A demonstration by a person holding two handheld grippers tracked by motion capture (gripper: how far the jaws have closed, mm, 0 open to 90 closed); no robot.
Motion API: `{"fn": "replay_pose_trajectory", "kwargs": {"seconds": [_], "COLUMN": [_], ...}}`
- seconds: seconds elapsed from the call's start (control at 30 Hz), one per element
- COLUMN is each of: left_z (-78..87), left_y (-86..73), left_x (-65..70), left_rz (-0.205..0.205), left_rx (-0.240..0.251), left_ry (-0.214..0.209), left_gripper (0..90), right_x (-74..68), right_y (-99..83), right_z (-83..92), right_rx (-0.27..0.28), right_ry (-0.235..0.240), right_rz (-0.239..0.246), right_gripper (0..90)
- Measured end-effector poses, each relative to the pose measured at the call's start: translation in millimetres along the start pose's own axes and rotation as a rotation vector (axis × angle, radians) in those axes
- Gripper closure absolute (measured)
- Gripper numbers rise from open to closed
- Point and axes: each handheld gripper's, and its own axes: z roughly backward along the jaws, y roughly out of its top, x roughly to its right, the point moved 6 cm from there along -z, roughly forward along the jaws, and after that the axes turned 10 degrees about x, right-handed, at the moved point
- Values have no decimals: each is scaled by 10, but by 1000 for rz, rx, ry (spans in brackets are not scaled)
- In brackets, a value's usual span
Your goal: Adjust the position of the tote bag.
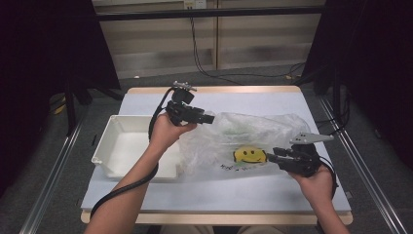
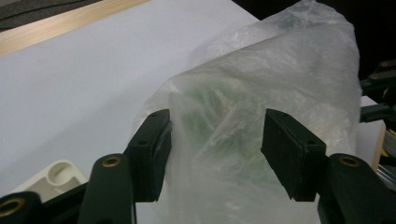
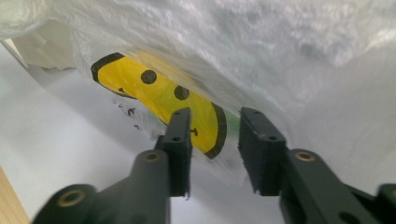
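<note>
Two forearms reach in from the near edge, each hand carrying a black two-jaw gripper.

The left forearm angles up and inward; the left hand [image 1: 164,131] grips its tool from below, with the left gripper [image 1: 210,119] pointing level toward the right, a black cable looping back along the arm. In the left gripper view its fingers [image 2: 150,158] stand well apart, clamping nothing. The right hand [image 1: 315,178], wrist bent, holds the right gripper [image 1: 269,157] pointing left, a grey three-cornered plate on top. In the right gripper view its fingers [image 3: 180,149] show a moderate gap, with nothing visibly pinched between them.
</note>
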Motion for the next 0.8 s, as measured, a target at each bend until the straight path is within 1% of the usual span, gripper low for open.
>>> {"fn": "replay_pose_trajectory", "kwargs": {"seconds": [0.07,0.1,0.13,0.2,0.23,0.27,0.3,0.33,0.37,0.4,0.43,0.47,0.53,0.57,0.6,0.63,0.67,0.7,0.73,0.8], "left_z": [0,-11,-20,-37,-37,-48,-59,-59,-58,-74,-82,-82,-92,-92,-95,-95,-90,-92,-96,-115], "left_y": [28,34,38,36,36,35,38,38,40,49,53,53,54,55,64,64,65,71,81,84], "left_x": [54,76,92,115,115,136,145,145,159,187,207,213,228,239,263,263,279,291,315,353], "left_rz": [-20,-12,-17,-29,-29,-33,-46,-46,-51,-63,-67,-82,-79,-84,-97,-97,-106,-114,-131,-129], "left_rx": [-7,-1,-1,-12,-12,-22,-21,-21,-26,-23,-23,-32,-32,-42,-37,-37,-49,-50,-53,-60], "left_ry": [-4,-5,-7,-11,-11,-7,-12,-12,-11,-22,-28,-33,-35,-40,-55,-55,-56,-58,-67,-78], "left_gripper": [404,389,378,350,335,312,290,270,270,245,226,215,187,187,170,164,150,150,132,120], "right_x": [-3,-8,-13,-32,-32,-36,-38,-41,-41,-38,-33,-29,-22,-18,-17,-18,-21,-21,-24,-13], "right_y": [34,54,66,112,112,147,168,191,191,255,275,299,319,340,374,385,403,403,432,459], "right_z": [-14,-23,-28,-59,-59,-77,-83,-88,-88,-107,-114,-125,-143,-157,-191,-198,-210,-210,-224,-239], "right_rx": [4,8,10,14,14,15,19,24,24,33,35,35,33,33,29,29,27,27,29,31], "right_ry": [2,11,15,20,20,22,26,32,32,33,27,27,24,22,20,22,24,24,21,21], "right_rz": [-4,-11,-14,-10,-10,-13,-14,-16,-16,-17,-13,-13,-13,-13,-8,-7,-3,-3,1,-6], "right_gripper": [690,732,744,795,795,817,839,848,848,858,866,871,873,878,884,889,889,889,891,891]}}
